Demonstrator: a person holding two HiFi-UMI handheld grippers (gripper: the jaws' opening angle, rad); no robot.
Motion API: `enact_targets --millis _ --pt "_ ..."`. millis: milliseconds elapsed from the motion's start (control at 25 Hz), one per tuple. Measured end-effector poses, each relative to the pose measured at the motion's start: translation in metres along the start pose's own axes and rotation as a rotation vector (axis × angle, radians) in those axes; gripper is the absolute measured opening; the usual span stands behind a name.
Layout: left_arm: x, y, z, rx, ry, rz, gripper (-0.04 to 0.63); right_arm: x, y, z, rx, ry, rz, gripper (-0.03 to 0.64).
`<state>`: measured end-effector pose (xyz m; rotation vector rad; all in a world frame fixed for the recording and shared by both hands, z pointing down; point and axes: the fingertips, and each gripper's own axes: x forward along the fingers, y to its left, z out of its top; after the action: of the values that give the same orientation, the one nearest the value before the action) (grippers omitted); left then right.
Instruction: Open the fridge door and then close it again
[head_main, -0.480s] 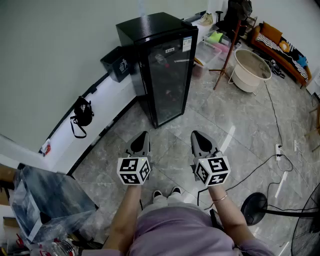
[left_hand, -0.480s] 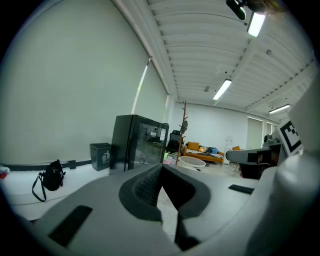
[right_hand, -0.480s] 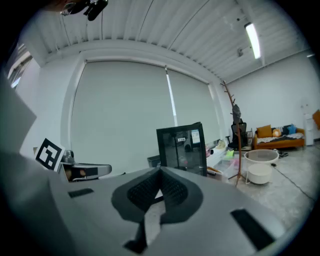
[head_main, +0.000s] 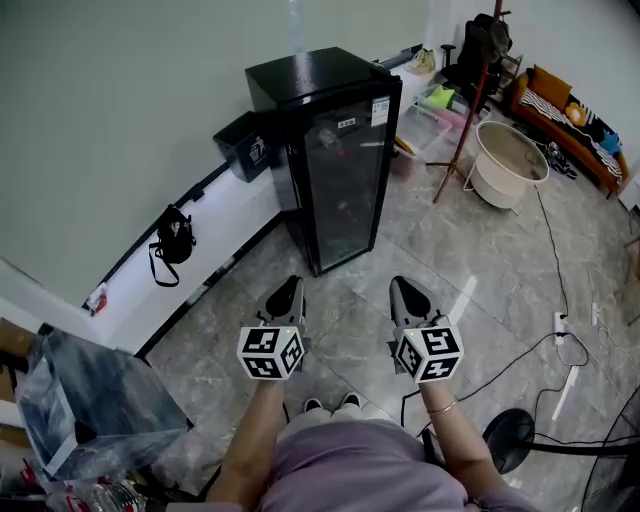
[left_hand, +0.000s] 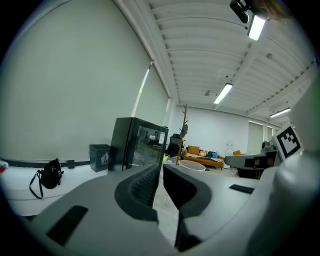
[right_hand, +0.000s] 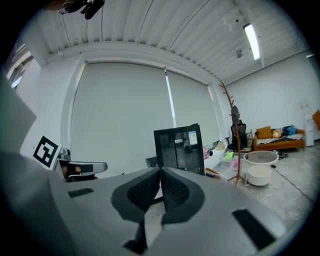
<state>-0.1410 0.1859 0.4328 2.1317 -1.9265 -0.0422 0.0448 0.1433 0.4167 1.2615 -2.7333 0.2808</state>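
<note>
Black-cased and glass-fronted, the fridge (head_main: 335, 150) stood upright on the grey tiled floor (head_main: 440, 250), its long axis vertical. Its back was toward the pale wall, and its door was shut and faced out into the room, toward the person.

From the left, the white ledge (head_main: 225, 215) along the wall carried one black bag (head_main: 172, 240) and one dark bin (head_main: 245, 145). The bin sat just beside the fridge's left flank. There was one fridge with one door. To its right stood one wooden coat stand (head_main: 465, 110) and one pale round tub (head_main: 508, 150).

Two grippers were held side by side, low in the head view and well apart from the fridge. The left gripper (head_main: 290, 284) had its jaws clenched with nothing between them, and in its own view the fridge stood ahead and a little left of the tips. The right gripper (head_main: 400, 286) was likewise clenched and empty — in its own view the fridge rose straight beyond the tips, door-first.
</note>
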Motion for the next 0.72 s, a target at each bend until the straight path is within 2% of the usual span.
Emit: enact_targets --millis 120,400,480,720 --pt "0.002 -0.001 0.000 0.004 0.005 0.010 0.085 0.002 -0.007 0.002 0.003 0.002 0.009 0.056" --pt "0.014 0.004 0.005 0.048 0.011 0.021 0.158 0.019 -0.020 0.005 0.026 0.008 0.032 0.165" --pt "0.019 0.012 0.006 0.054 0.013 0.027 0.169 0.028 -0.022 0.005 0.040 0.008 0.034 0.190" --pt "0.059 0.051 0.012 0.011 0.003 0.046 0.172 0.069 -0.039 0.011 0.044 0.002 0.023 0.230"
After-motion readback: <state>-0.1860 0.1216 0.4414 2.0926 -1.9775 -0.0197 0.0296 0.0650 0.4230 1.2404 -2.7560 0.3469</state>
